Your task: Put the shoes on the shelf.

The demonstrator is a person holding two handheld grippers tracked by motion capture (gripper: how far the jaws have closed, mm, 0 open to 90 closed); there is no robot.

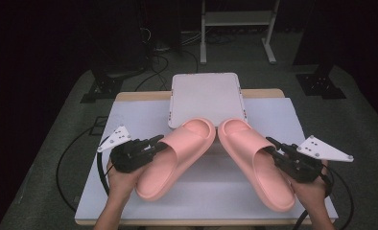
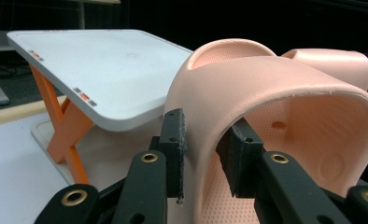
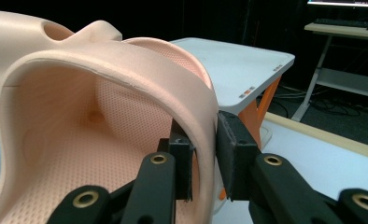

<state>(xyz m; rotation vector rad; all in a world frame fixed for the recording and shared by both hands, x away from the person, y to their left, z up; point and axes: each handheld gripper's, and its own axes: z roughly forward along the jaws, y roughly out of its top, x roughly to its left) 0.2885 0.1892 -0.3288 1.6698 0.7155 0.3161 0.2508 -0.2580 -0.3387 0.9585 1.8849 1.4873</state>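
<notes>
Two pink slide sandals lie on the white table with their toes toward a raised white platform (image 1: 206,98). My left gripper (image 1: 160,142) is shut on the outer edge of the left sandal's (image 1: 177,158) strap. In the left gripper view the strap wall (image 2: 275,88) sits pinched between my left gripper's (image 2: 203,140) jaws. My right gripper (image 1: 271,143) is shut on the outer edge of the right sandal's (image 1: 256,158) strap. The right gripper view shows that strap (image 3: 102,79) clamped in my right gripper (image 3: 205,149). Both sandals rest on the table.
The platform (image 2: 112,70) stands on orange legs (image 2: 67,135) just beyond the toes, its top bare. White table surface (image 1: 129,120) lies free to the left and right. Cables and a metal frame (image 1: 235,24) are on the floor behind. A desk (image 3: 345,28) stands far right.
</notes>
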